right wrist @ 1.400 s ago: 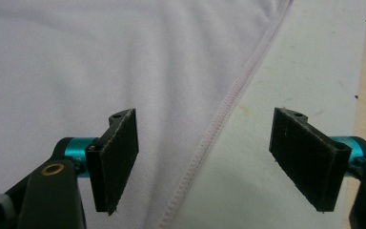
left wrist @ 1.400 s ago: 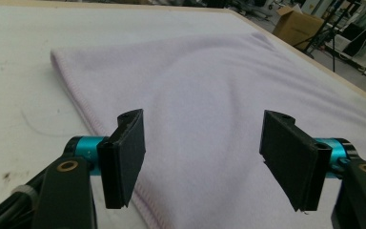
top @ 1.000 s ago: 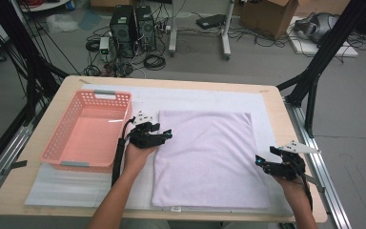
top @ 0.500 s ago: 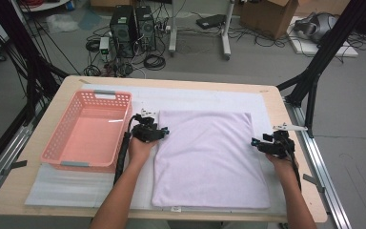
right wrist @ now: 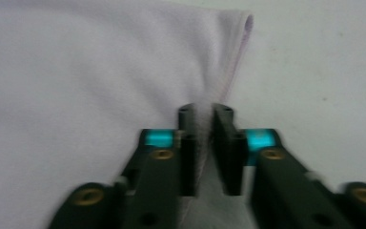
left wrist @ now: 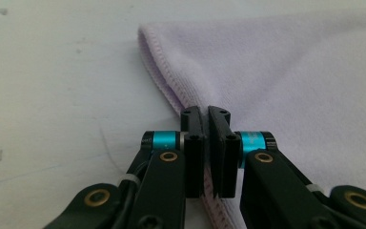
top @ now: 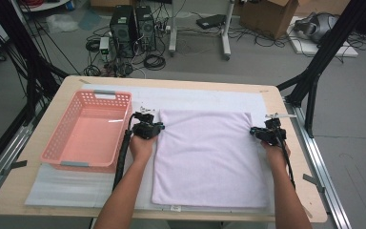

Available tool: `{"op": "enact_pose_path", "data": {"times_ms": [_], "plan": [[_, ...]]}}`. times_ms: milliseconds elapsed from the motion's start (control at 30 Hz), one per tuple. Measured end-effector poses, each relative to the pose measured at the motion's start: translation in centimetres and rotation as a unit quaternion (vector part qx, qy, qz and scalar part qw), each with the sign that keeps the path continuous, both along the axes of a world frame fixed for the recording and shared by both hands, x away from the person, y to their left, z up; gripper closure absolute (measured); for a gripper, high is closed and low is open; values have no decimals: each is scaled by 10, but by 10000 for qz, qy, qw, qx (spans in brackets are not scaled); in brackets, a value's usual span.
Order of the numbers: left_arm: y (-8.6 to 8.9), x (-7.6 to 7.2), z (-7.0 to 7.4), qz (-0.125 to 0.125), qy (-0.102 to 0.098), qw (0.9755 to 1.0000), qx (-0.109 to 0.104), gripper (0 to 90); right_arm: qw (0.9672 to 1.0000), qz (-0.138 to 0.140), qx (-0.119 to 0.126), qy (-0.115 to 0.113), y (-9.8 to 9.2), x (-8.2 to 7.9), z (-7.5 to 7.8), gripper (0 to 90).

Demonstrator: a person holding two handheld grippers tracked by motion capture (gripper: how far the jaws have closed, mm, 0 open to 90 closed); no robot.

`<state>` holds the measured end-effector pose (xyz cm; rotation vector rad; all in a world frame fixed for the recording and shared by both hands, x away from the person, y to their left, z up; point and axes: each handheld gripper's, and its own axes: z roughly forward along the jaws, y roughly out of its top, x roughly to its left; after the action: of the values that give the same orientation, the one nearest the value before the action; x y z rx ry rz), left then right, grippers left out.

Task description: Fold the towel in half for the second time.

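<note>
A lilac towel [top: 205, 152] lies flat on the white mat. My left gripper [top: 160, 127] is at its left edge near the far corner. In the left gripper view the gripper [left wrist: 206, 114] has just been closing and is now shut on the towel's [left wrist: 290, 81] stitched hem. My right gripper [top: 253, 131] is at the right edge near the far corner. In the blurred right gripper view the gripper [right wrist: 205, 112] has also just been closing. A fold of the towel [right wrist: 76, 71] is pinched between its pads.
A pink plastic basket [top: 88, 136] stands left of the towel, close to my left hand. A white foam mat [top: 205, 98] covers most of the wooden table [top: 286, 102]. Black frame legs [top: 314, 81] rise beyond the table's right corner.
My right gripper moved away from the near right side, up and inward to the towel's right edge. The left gripper shifted slightly onto the left edge. Both jaws closed on the hem.
</note>
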<state>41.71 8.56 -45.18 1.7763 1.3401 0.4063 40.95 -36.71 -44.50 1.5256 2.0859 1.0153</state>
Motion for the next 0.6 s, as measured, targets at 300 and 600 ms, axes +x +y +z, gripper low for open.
{"op": "enact_pose_path", "data": {"times_ms": [300, 600], "plan": [[-1, 2, -1, -6, -55, 9999, -142, 524, 9998, -17, 180, 56, -3, 0, 1, 623], [-12, -1, 0, -144, -132, 9995, 236, 848, 9996, 261, 81, 54, 7, 0, 0, 868]]}}
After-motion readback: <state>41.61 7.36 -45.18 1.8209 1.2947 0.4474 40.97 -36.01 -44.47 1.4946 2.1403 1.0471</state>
